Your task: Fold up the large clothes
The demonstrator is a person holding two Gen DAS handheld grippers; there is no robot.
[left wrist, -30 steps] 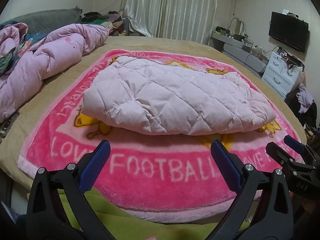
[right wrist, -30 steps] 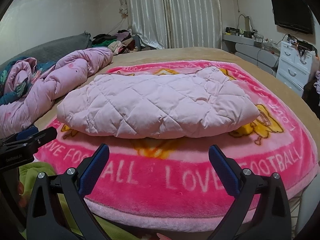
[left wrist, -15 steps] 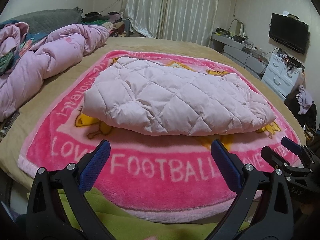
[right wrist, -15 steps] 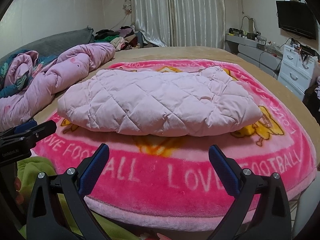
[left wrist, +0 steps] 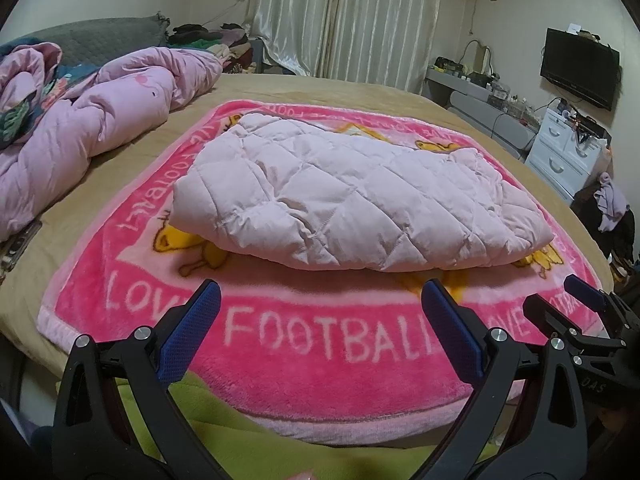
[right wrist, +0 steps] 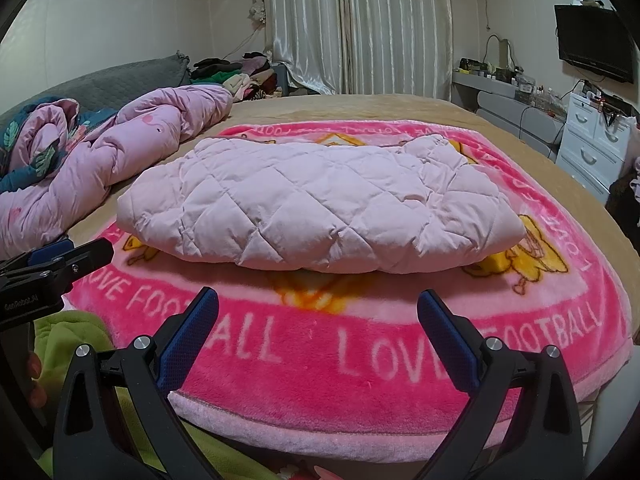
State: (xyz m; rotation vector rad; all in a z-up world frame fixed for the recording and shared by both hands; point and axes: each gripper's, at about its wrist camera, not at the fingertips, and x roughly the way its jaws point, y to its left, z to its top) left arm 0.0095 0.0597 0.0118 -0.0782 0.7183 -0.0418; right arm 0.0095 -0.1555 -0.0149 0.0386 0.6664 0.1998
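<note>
Backed off slightly and lifted over the last second, both claws, left (left wrist: 316,324) and right (right wrist: 318,330), released and empty; folded jacket (left wrist: 352,200) mid-frame on blanket (left wrist: 320,344), probably finished.

Home bedroom: big bed (left wrist: 360,92) w/ duvet (left wrist: 100,120), curtains (left wrist: 352,20), wall TV (left wrist: 580,68), dresser (left wrist: 568,156).

The folded jacket (left wrist: 352,200) lies on the blanket (left wrist: 320,344), which lies on the bed (left wrist: 340,88). The duvet (left wrist: 92,128) lies at 10 o'clock from the jacket; the drawer unit (left wrist: 568,156) stands at 2 o'clock, beside the bed. Both grippers sit at 6 o'clock, before the blanket's near edge, left gripper (left wrist: 320,320) left of right gripper (right wrist: 318,320).
</note>
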